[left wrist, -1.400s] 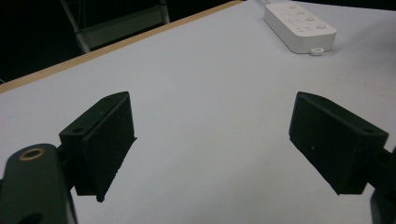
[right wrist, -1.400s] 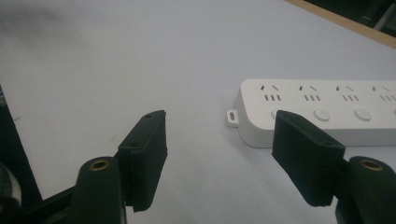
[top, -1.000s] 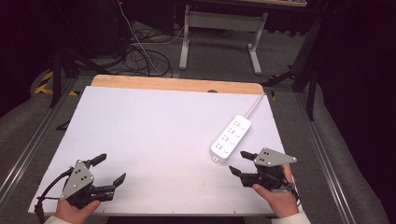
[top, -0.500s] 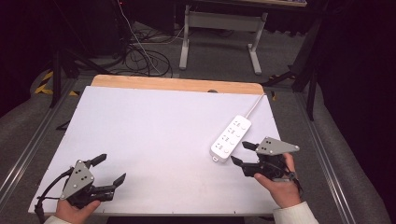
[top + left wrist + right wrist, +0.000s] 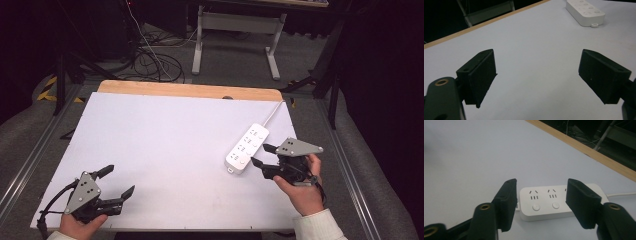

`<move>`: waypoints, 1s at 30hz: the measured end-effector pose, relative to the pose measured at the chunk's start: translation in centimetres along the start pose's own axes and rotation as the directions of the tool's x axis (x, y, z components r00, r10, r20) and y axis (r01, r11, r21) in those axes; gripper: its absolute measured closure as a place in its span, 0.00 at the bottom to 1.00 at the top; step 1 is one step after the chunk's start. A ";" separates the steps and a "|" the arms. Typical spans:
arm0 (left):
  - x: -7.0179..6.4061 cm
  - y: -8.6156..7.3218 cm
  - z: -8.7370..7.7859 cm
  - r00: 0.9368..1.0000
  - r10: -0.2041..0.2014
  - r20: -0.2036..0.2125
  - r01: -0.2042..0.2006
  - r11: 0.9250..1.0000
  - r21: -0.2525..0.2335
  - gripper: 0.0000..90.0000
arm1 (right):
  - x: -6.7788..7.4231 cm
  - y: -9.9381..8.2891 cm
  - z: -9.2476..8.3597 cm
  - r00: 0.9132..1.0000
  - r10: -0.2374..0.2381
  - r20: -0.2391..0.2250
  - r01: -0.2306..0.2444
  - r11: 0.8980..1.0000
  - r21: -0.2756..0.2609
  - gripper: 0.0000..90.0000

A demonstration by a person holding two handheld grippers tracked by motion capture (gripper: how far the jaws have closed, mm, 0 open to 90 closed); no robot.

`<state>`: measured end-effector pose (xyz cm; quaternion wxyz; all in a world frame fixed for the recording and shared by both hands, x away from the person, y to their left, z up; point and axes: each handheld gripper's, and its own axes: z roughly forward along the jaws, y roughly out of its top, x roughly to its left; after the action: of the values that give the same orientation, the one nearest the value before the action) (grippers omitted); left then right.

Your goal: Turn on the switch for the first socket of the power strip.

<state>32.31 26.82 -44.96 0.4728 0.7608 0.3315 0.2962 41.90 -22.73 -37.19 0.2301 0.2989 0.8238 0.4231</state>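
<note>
A white power strip lies on the right side of the white table top, its cord running off toward the far right corner. My right gripper hovers just beside the strip's near end, a little above the table, jaws apart and pointing at it. Its jaws have just been closing, with nothing pressed between them. In the right gripper view the power strip sits beyond and between the two black jaws of the right gripper, untouched. My left gripper rests at the near left, open and empty. The power strip lies far off in the left gripper view.
A wooden strip edges the table's far side. Beyond it stand a metal desk frame and loose cables on the floor. Grey carpeted ledges with metal rails flank the table.
My right gripper has risen and moved up toward the power strip's near end, and its jaws stand narrower than before. The left gripper has stayed where it was.
</note>
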 end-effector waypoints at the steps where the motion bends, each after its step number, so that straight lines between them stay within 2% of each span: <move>1: 0.0 0.0 0.0 1.000 -0.006 0.003 0.006 1.000 0.001 0.18 | -0.2 0.1 0.0 1.000 0.008 -0.006 -0.008 1.000 0.002 0.57; 2: 0.0 0.0 0.0 1.000 0.000 0.002 0.000 1.000 0.003 0.18 | -0.2 0.1 0.0 1.000 0.008 -0.006 -0.008 1.000 0.002 0.57; 5: 0.0 0.0 0.0 1.000 0.002 0.003 -0.002 1.000 0.000 0.18 | -0.9 0.4 0.2 0.998 0.045 -0.046 -0.044 0.999 0.022 0.78; 6: 0.0 0.0 0.0 1.000 0.002 0.002 -0.002 1.000 0.000 0.18 | -0.9 0.4 0.2 0.998 0.045 -0.046 -0.044 0.999 0.022 0.78; 7: 0.0 0.0 0.0 1.000 0.003 0.002 -0.003 1.000 0.000 0.18 | -1.2 0.6 0.4 0.999 0.035 -0.028 -0.034 0.999 0.033 0.83; 8: 0.0 0.0 0.0 1.000 0.002 0.002 -0.002 1.000 0.000 0.18 | -1.2 0.6 0.4 0.999 0.035 -0.028 -0.034 0.999 0.033 0.83; 12: 0.0 0.0 0.0 1.000 0.003 0.001 -0.003 1.000 0.000 0.18 | -2.2 0.6 1.0 0.997 0.072 0.006 -0.072 0.996 0.046 0.96; 16: 0.0 0.0 0.0 1.000 0.003 0.001 -0.003 1.000 0.000 0.18 | -2.9 0.8 1.2 0.996 0.082 0.030 -0.083 0.995 0.051 1.00; 18: 0.0 0.0 0.0 1.000 0.004 -0.001 -0.004 1.000 0.001 0.18 | -3.5 1.3 1.3 0.995 0.095 0.043 -0.097 0.995 0.036 1.00; 22: 0.0 0.0 0.0 1.000 0.004 -0.001 -0.004 1.000 0.002 0.18 | -4.3 1.7 1.4 0.995 0.085 0.053 -0.087 0.996 0.035 1.00; 26: 0.0 0.0 0.0 1.000 0.004 -0.001 -0.004 1.000 0.002 0.18 | -5.4 1.8 2.0 0.992 0.108 0.059 -0.110 0.994 0.028 1.00; 30: 0.0 0.0 0.0 1.000 0.004 -0.002 -0.004 1.000 0.004 0.18 | -6.5 1.7 2.9 0.988 0.129 0.085 -0.132 0.991 0.031 1.00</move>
<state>32.30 26.80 -44.95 0.4704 0.7620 0.3310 0.2975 48.92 -24.75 -36.49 0.2303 0.3734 0.7999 0.4095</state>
